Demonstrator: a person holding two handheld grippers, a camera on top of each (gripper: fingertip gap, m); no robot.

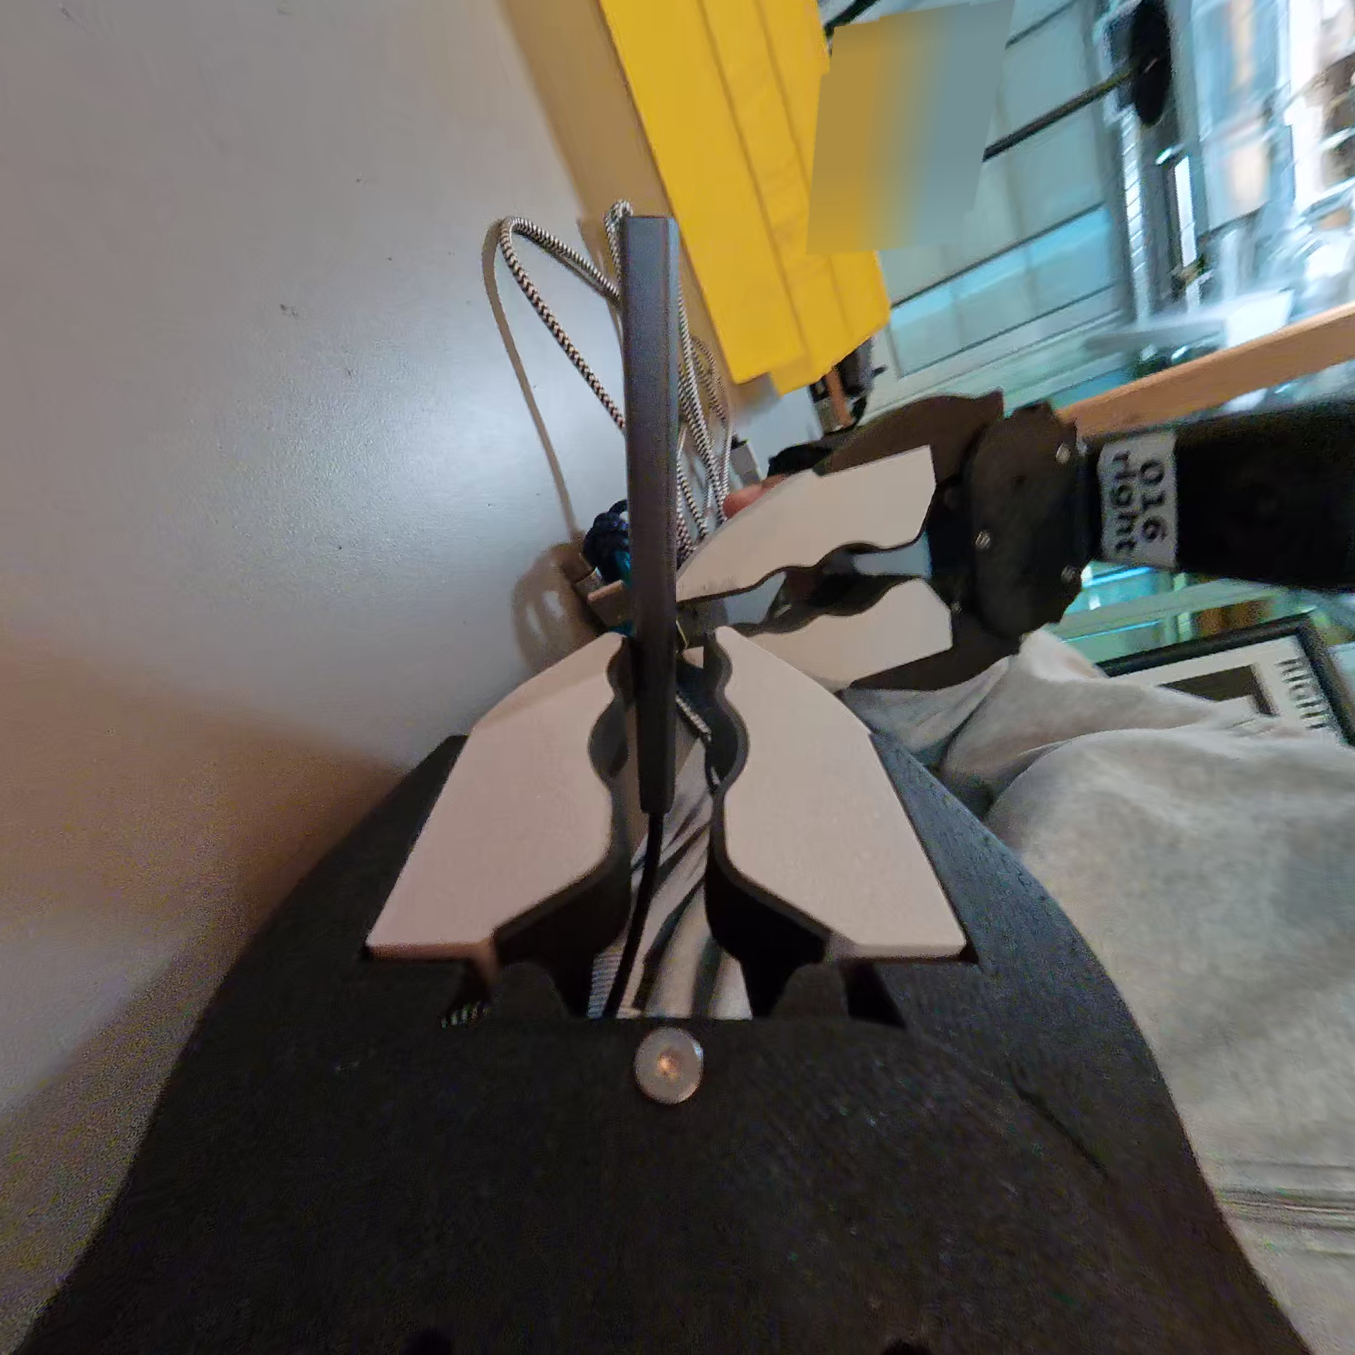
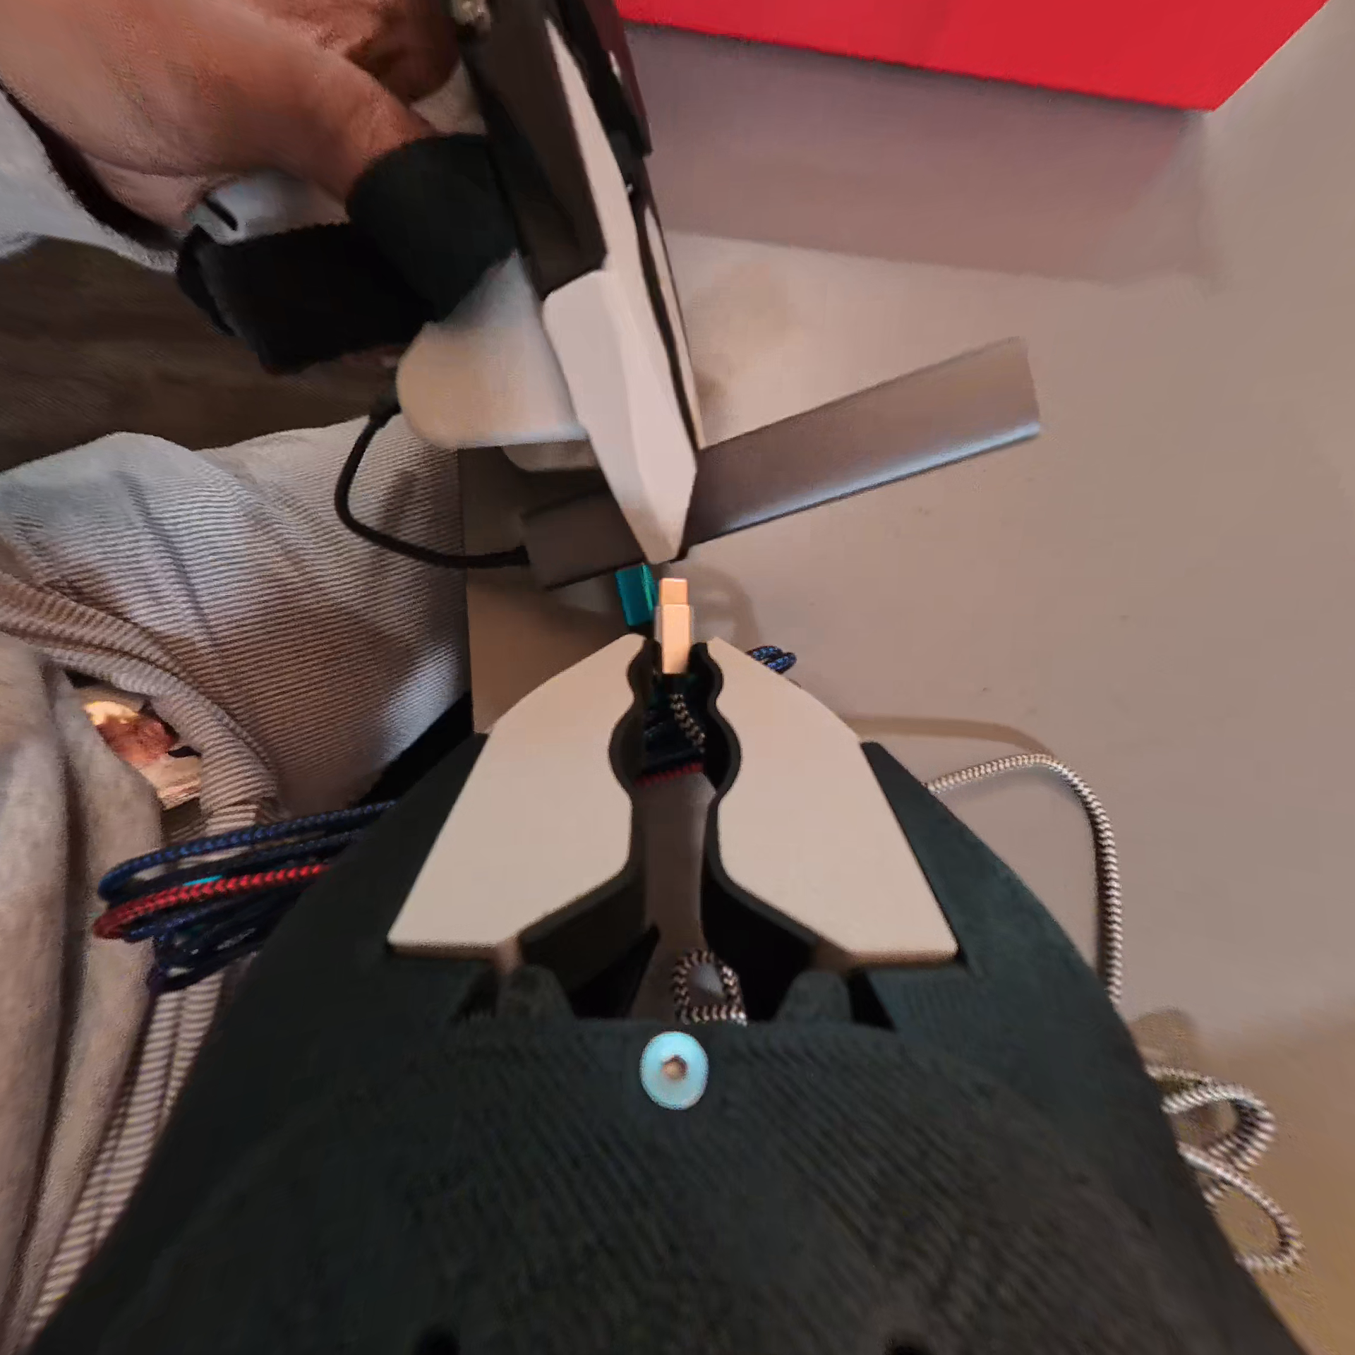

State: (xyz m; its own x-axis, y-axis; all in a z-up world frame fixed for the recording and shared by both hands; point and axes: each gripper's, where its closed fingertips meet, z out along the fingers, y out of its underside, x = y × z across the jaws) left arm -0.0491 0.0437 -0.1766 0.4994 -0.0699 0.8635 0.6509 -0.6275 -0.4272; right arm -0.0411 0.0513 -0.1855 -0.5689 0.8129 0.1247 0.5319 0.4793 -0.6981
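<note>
We clamp the grey hub (image 1: 649,513) edge-on in our left gripper (image 1: 669,645). Our right gripper (image 2: 673,645) pinches a silver plug (image 2: 674,623) just beside the hub's edge, near a teal plug (image 2: 635,595). A lettered white label (image 1: 1136,506) wraps the right gripper's body.

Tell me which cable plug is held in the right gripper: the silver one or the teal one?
The silver plug, on the black-and-white braided cable, sits between the right gripper fingers. The teal plug is already at the grey hub.
</note>
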